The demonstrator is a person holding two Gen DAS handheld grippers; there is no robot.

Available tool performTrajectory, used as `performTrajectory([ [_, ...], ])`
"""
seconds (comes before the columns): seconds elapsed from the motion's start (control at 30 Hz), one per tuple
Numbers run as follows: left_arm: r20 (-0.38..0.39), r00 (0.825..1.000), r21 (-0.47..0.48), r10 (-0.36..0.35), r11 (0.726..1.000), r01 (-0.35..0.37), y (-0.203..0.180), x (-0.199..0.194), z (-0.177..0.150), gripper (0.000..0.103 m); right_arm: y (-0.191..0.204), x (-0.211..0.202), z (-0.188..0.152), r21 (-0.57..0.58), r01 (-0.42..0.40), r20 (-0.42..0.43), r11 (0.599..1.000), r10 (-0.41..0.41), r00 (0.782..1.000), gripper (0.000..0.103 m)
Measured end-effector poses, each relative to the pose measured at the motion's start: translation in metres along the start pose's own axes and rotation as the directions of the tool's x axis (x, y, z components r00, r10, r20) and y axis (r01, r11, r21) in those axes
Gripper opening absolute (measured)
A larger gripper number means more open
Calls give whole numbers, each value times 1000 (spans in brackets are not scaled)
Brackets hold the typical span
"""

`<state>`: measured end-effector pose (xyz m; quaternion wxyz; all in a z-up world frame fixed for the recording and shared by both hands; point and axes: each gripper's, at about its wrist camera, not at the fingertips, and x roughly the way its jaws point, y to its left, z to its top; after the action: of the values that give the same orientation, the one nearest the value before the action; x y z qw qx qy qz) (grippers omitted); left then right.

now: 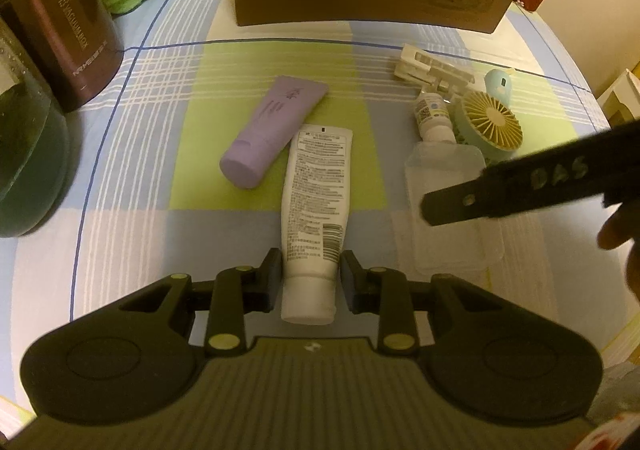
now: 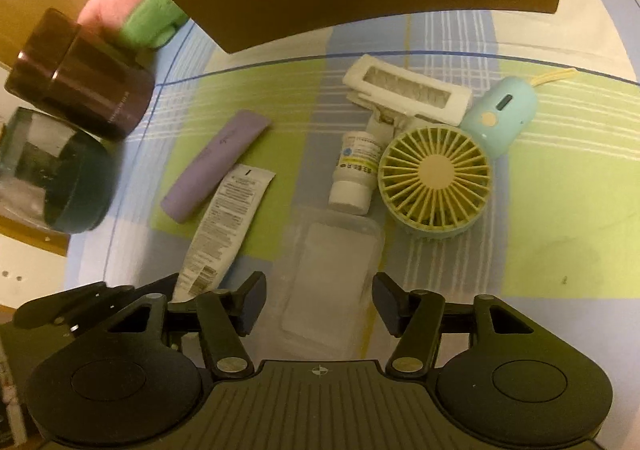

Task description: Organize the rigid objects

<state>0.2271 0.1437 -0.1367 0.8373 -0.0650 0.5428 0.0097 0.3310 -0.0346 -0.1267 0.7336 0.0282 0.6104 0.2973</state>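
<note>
The left gripper (image 1: 311,274) is clamped on the cap end of the white tube (image 1: 314,206), which lies on the plaid cloth (image 1: 132,154) just beside the purple tube (image 1: 272,126). The right gripper (image 2: 319,304) hangs spread wide over the clear plastic case (image 2: 328,278), near the white tube's other side.

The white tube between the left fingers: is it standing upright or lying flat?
Lying flat. The white tube rests lengthwise on the checked cloth, its printed back facing up, its cap end between the left hand-held gripper fingers.
</note>
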Motion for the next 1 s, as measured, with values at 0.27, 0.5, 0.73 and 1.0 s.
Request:
performTrajectory([
  [0.27,-9,1000,14,-13,1000,13,0,2,2,28,5,-1,-9,-212,-9,-16,977,6,1000,60],
  [0.5,-9,1000,62,-10,998,11,-7,6,7,32,-12,-10,-17,-254,-18,-33,967,10,999,61],
  [0.73,-7,1000,101,10,995,-9,-12,17,20,35,0,-11,-23,-327,12,3,945,-12,1000,63],
  [1.0,4,999,147,34,988,-35,-20,21,24,37,13,2,-25,-408,86,57,909,-69,996,63],
])
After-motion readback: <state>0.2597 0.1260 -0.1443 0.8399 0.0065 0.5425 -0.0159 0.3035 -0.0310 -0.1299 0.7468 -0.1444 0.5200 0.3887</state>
